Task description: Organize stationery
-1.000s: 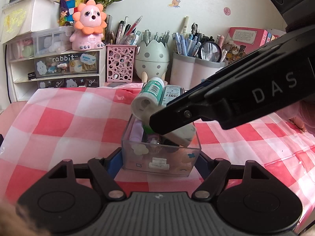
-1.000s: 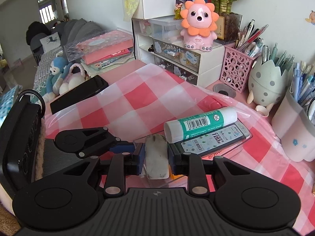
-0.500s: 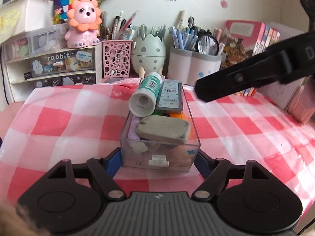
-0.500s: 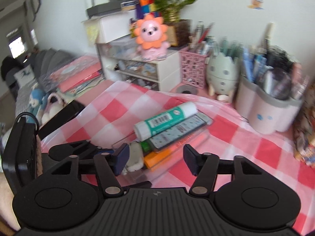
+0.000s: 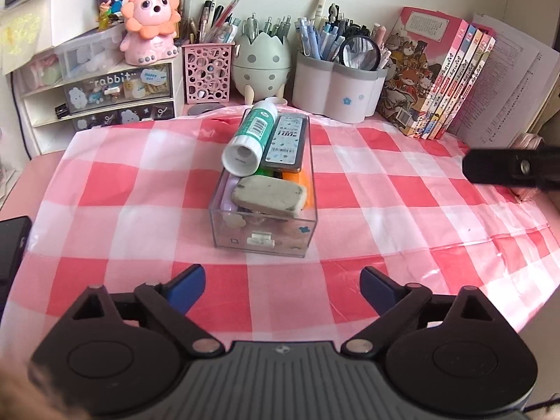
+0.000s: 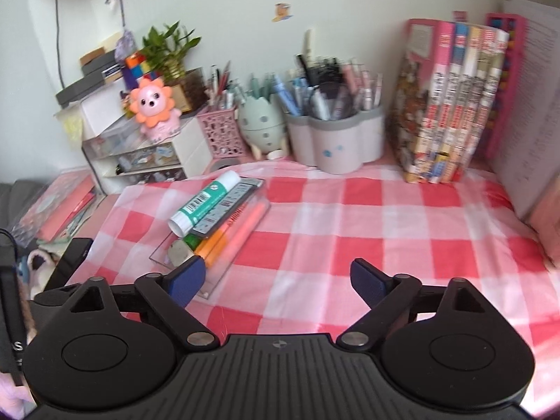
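Observation:
A clear plastic box (image 5: 260, 234) stands mid-table on the pink checked cloth, also in the right wrist view (image 6: 224, 269). A grey eraser (image 5: 269, 199) lies on top at its near end, with a green-and-white glue stick (image 5: 250, 138), a dark lead case (image 5: 285, 141) and orange and pink pens (image 6: 231, 234) in it. My left gripper (image 5: 281, 285) is open and empty, just short of the box. My right gripper (image 6: 276, 278) is open and empty, to the right of the box; one of its fingers (image 5: 511, 171) shows at the right edge of the left view.
Along the back wall stand a drawer unit (image 5: 101, 94) with a lion figure (image 5: 150, 21), a pink mesh pen cup (image 5: 208, 70), an egg-shaped holder (image 5: 262, 59), a grey pen holder (image 5: 336, 87) and books (image 5: 441, 77). A black device (image 5: 10, 245) lies at the left edge.
My right gripper let go of the eraser, which now lies on the box, and it drew back to the right. My left gripper opened off the box and pulled back.

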`<state>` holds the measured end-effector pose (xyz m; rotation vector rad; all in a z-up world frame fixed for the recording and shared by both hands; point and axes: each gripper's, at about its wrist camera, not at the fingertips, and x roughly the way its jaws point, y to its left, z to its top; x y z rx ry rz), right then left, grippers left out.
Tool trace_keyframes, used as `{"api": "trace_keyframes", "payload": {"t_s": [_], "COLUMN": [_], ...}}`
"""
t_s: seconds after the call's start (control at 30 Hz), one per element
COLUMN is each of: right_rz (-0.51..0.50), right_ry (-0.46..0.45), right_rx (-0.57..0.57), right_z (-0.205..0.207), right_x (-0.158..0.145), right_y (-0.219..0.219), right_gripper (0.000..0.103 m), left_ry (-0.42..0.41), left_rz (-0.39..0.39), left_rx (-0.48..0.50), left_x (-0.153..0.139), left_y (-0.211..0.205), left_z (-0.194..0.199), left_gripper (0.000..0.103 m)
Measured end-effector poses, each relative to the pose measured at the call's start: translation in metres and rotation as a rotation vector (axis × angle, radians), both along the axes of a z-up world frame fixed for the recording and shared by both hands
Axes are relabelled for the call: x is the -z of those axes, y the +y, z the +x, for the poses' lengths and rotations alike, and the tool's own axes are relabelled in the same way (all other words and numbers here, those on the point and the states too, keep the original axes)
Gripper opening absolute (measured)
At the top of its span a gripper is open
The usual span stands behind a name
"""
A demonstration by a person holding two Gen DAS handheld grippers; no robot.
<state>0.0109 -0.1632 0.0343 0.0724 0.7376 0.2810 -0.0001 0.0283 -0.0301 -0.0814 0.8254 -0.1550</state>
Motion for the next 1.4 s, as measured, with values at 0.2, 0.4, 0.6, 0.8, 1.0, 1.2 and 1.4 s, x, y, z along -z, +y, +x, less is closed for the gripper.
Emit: {"api": "trace_keyframes", "payload": {"t_s": [0.2,0.4,0.6,0.8,1.0,1.2,1.4], "right_rz": [-0.006,-0.059,-0.087,-0.097,-0.095,-0.099,-0.098], "right_ry": [-0.025,-0.017,-0.012,-0.042,-0.035,-0.032,-0.031], "right_rx": [0.146,0.234,0.248,0.25,0.242,0.232,0.228], "right_z": [-0.037,-0.055,-0.058,-0.061,-0.061,-0.061,-0.06], "right_x": [-0.009,-0.007,-0.011,-0.018,-0.017,-0.017,-0.016], "right_y": [-0.008,-0.013,-0.012,-0.011,-0.01,-0.008,-0.007], "right_gripper": [0.098,0.098,0.098,0.098,0.098,0.098,0.098], "left_ry": [-0.001,-0.042,-0.074,-0.083,-0.081,-0.085,-0.089], "left_rz": [0.049,0.155,0.171,0.165,0.162,0.158,0.153], "left_rx": [-0.03,-0.038,-0.052,-0.039,-0.038,-0.036,-0.039], "left_x": [-0.024,-0.043,-0.057,-0.062,-0.061,-0.061,-0.062], "left_y": [-0.009,-0.023,-0.025,-0.029,-0.028,-0.028,-0.027], "left_z": [-0.019,-0.036,-0.045,-0.046,-0.046,-0.047,-0.048], "left_gripper": [0.082,0.082,0.082,0.082,0.082,0.082,0.082]}}
